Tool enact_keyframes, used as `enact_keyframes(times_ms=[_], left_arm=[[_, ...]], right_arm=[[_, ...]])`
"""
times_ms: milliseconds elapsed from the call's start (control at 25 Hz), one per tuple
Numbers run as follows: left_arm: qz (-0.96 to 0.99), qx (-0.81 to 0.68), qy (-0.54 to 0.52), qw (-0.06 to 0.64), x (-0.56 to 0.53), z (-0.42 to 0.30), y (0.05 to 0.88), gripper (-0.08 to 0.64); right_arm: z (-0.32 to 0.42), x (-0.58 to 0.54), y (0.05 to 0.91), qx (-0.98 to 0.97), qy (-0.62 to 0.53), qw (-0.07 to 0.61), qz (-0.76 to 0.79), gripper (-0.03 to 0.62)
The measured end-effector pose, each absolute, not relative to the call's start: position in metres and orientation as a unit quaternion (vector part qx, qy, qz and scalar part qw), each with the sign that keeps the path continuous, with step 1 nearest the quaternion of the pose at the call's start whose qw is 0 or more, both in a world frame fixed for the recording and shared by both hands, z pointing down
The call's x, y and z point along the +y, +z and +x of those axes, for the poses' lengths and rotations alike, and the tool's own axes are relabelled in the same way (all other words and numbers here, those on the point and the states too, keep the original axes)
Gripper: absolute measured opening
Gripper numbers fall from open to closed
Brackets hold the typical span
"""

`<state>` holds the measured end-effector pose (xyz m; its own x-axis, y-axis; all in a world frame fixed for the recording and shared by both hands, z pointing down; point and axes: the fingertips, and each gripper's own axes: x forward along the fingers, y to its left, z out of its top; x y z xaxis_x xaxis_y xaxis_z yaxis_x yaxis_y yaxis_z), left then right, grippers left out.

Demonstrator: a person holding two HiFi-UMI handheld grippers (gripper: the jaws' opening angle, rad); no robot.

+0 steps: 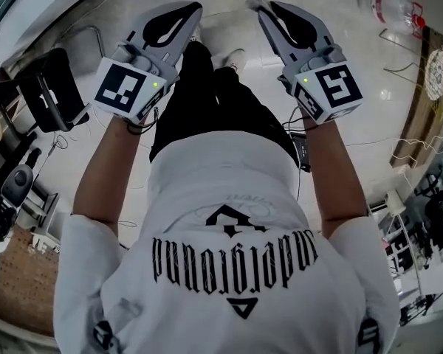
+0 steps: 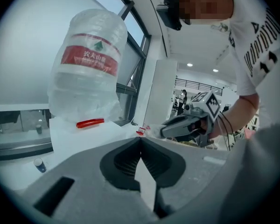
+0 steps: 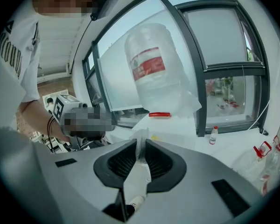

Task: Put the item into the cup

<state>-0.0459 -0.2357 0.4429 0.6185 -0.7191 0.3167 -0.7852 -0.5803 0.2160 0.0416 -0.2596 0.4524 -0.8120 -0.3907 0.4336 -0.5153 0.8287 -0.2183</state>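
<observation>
right hand-held gripper [image 3: 140,147] pinching clear packet [image 3: 140,138] between jaws | left hand-held gripper [image 2: 141,139] closed

I see a pale, glossy tiled floor [image 1: 384,116] below, with thin cables [image 1: 402,66] trailing across it and black equipment [image 1: 44,87] standing at the left. Tall windows [image 3: 224,36] in dark frames fill one wall, with daylight behind them. A white ledge [image 3: 233,146] runs beneath. Farther back, small round ceiling lights [image 2: 190,65] glow over an open hall.
</observation>
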Motion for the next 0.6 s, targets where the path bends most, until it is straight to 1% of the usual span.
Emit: enact_keyframes(times_ms=[120,600], left_arm=[[0.883,-0.427,0.106,0.164,-0.242,-0.05,0.468,0.015],[0.878,-0.423,0.118,0.188,-0.27,-0.049,0.55,0.015]], right_arm=[[0.036,-0.267,0.48,-0.933,0.173,0.2,0.243,0.061],[0.013,-0.298,0.578,-0.921,0.187,0.239,0.244,0.061]])
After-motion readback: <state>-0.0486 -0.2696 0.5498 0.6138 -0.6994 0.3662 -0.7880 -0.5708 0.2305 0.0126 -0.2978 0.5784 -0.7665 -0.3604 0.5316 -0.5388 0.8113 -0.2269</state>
